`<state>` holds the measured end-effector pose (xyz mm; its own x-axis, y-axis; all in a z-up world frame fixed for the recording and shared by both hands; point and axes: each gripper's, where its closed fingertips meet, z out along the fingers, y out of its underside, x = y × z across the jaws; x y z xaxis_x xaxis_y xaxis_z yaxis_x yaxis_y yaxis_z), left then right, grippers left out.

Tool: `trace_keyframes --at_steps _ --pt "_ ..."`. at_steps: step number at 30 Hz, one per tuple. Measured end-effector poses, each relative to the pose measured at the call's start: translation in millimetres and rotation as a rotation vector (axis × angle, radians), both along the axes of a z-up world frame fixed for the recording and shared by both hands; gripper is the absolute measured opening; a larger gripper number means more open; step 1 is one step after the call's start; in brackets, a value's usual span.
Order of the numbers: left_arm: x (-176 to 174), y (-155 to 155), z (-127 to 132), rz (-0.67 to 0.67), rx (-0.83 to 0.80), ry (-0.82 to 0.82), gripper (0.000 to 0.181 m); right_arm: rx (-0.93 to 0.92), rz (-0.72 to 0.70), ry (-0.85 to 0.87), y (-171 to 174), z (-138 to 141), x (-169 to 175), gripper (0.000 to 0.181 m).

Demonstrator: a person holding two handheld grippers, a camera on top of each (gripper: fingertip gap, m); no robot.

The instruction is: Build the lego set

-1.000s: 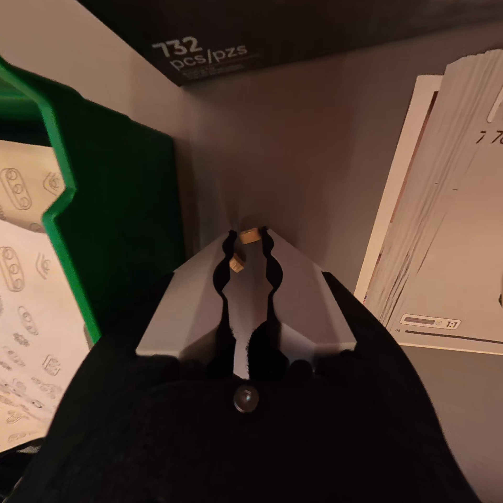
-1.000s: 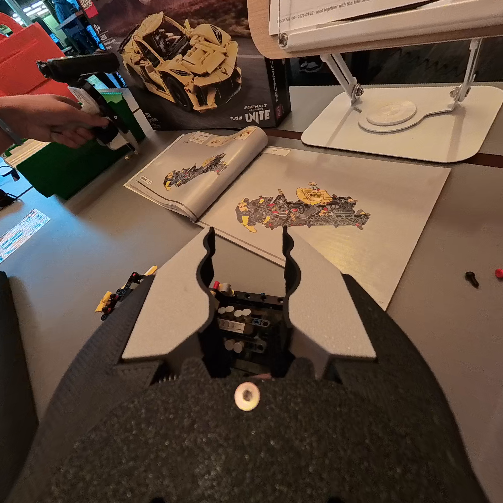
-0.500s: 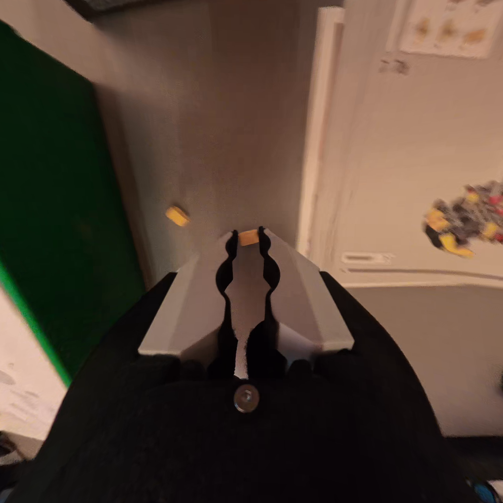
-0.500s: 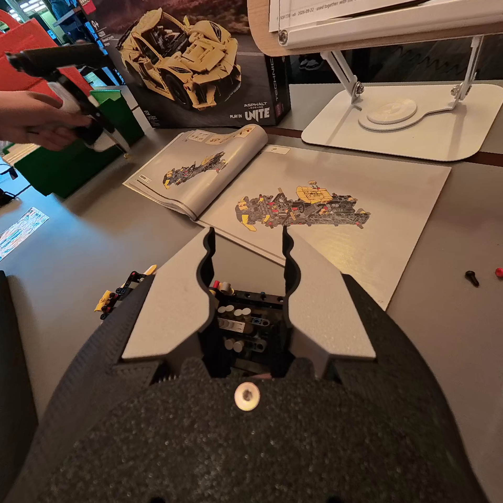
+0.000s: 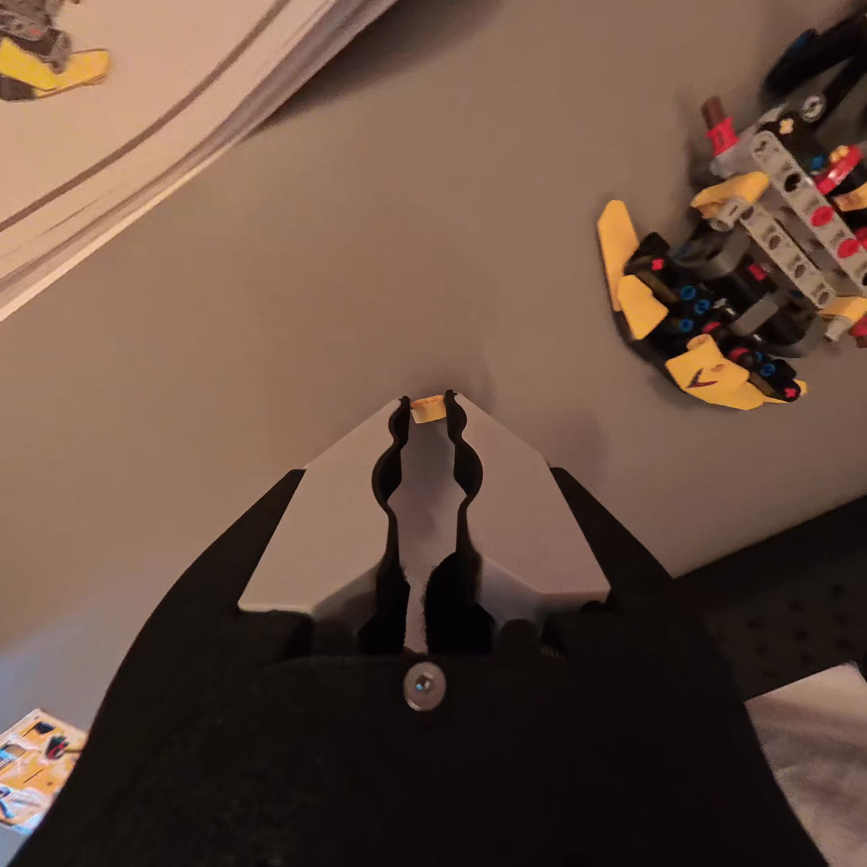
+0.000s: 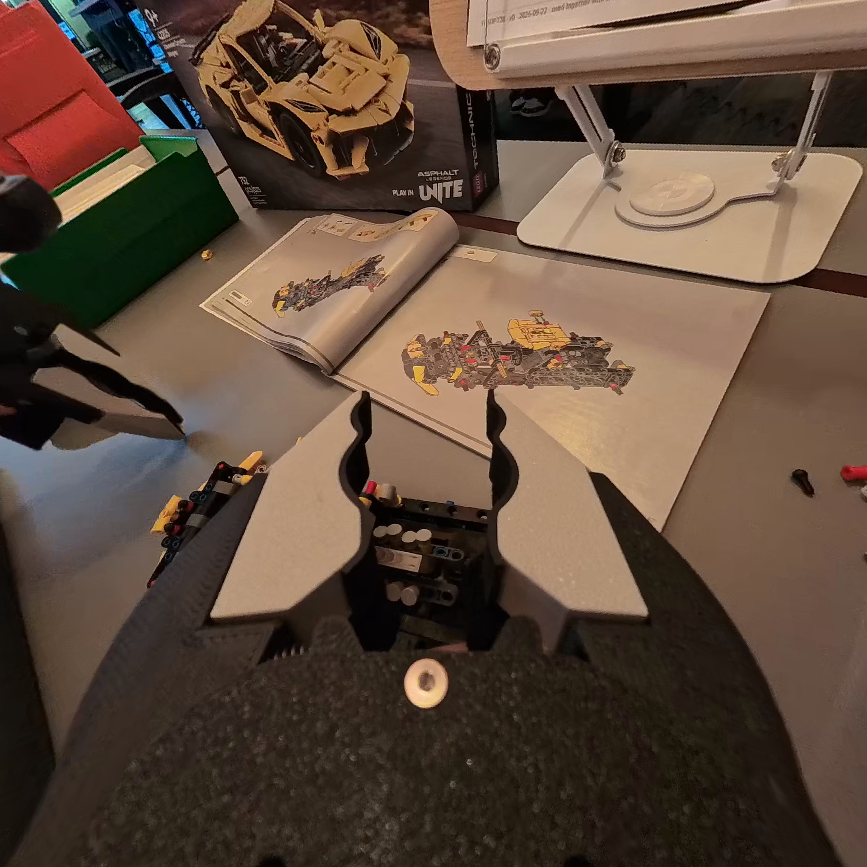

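My left gripper (image 5: 427, 402) is shut on a small yellow piece (image 5: 428, 409) pinched at its tips, low over the grey table. The partly built lego model (image 5: 732, 291), black and grey with yellow panels and red pins, lies to its right. In the right wrist view my right gripper (image 6: 427, 399) has its jaws closed on the sides of the same model (image 6: 422, 549), deep between the fingers; the model's yellow-tipped end (image 6: 197, 506) sticks out to the left. The left gripper (image 6: 178, 427) shows there at the left, tips near the table.
An open instruction booklet (image 6: 516, 352) lies ahead, the set's box (image 6: 338, 108) and a green bin (image 6: 122, 244) behind it. A loose yellow piece (image 6: 206, 254) lies by the bin. A white stand (image 6: 694, 211), a black pin (image 6: 802, 481), a red pin (image 6: 851, 471), a sticker sheet (image 5: 33, 769). About 30 centimeters separates my left fingertips from my right. The black pin (image 6: 802, 481) lies around 15 centimeters away from my right fingertips.
My left gripper has swung from beside the green bin to near the model, carrying one yellow piece; a second yellow piece dropped and stayed by the bin. The right gripper has not moved.
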<state>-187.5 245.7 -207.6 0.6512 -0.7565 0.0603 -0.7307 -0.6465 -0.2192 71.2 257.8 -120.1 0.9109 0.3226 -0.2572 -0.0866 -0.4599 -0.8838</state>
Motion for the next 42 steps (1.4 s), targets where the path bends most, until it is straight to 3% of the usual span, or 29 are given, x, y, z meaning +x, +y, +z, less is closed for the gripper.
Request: trace_keyframes --at_steps 5,7,10,13,19,25,30,38,40,42 --pt "2.8 -6.2 -5.5 -0.033 -0.013 0.001 0.017 -0.008 0.003 -0.016 -0.1 -2.9 -1.2 0.048" --pt "0.8 -4.2 -3.5 -0.046 -0.010 0.002 0.029 -0.010 0.004 -0.015 0.0 -3.4 -1.2 0.048" --pt "-20.4 31.0 16.2 -0.030 0.140 0.044 0.039 -0.007 0.002 -0.010 0.2 -2.5 -0.1 0.048" --pt "-65.9 90.1 36.3 0.148 0.268 0.094 0.039 -0.009 0.003 -0.009 0.3 -2.6 0.1 0.048" --pt "-138.3 180.5 35.2 0.654 0.192 -0.002 0.039 -0.014 0.014 -0.016 -0.1 -4.0 -3.0 0.048" --pt "-181.5 253.2 24.1 0.888 0.180 -0.008 0.039 -0.015 0.031 -0.011 -1.3 -3.4 -7.3 0.048" --pt "-196.4 269.2 9.3 0.919 0.148 0.038 0.038 -0.016 0.034 -0.012 -1.7 -3.9 -7.8 0.048" --pt "-204.6 264.6 -1.3 0.941 0.172 0.122 0.038 -0.016 0.035 -0.002 -1.5 -3.3 -6.7 0.048" --pt "-203.9 266.5 -2.9 0.968 0.185 0.096 0.035 -0.017 0.036 -0.002 -1.5 -3.4 -6.8 0.048" --pt "-203.9 267.8 -4.2 1.015 0.185 0.054 0.015 -0.019 0.037 -0.005 -1.7 -4.2 -7.1 0.048"
